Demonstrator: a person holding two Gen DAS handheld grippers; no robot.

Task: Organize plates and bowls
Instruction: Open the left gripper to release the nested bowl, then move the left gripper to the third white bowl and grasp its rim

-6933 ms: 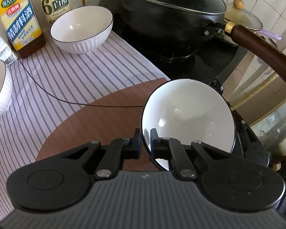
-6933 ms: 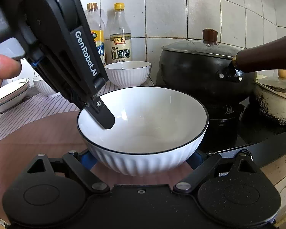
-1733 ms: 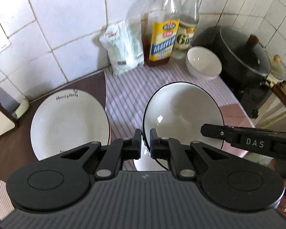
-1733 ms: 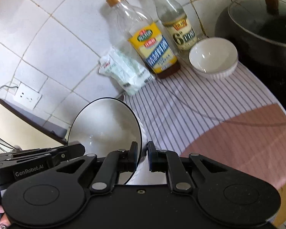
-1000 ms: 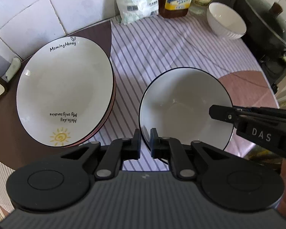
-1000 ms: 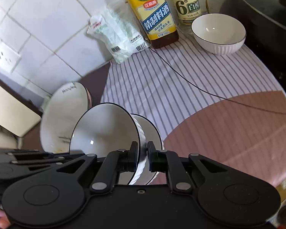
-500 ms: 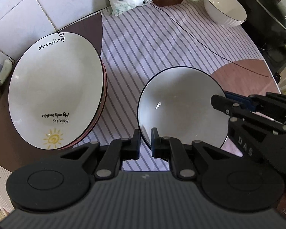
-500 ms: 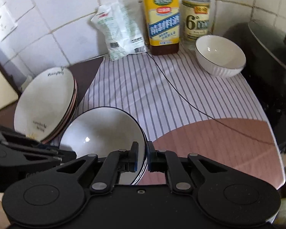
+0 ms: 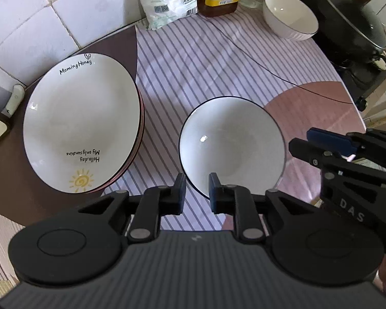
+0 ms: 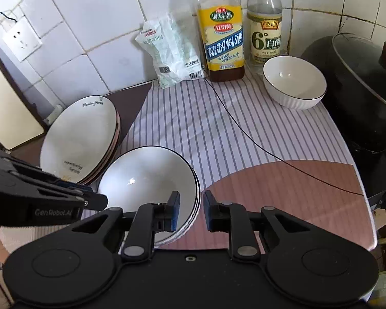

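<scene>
At nine o'clock sits the plate stack (image 9: 82, 126); beside it, centre, the stacked bowls (image 10: 146, 182). The left gripper (image 9: 196, 193) and right gripper (image 10: 190, 212) have just been opening, both released, rim between their pads. Risk: a pad snagging the rim tips the stack.

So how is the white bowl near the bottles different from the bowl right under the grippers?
The bowl near the bottles stands alone, while the bowl under the grippers tops a stack, with other rims showing beneath it. The lone bowl sits at the back on the striped cloth next to the black pot; the stacked bowl sits at the front beside the plates. Both are white with a thin dark rim and look empty.
</scene>
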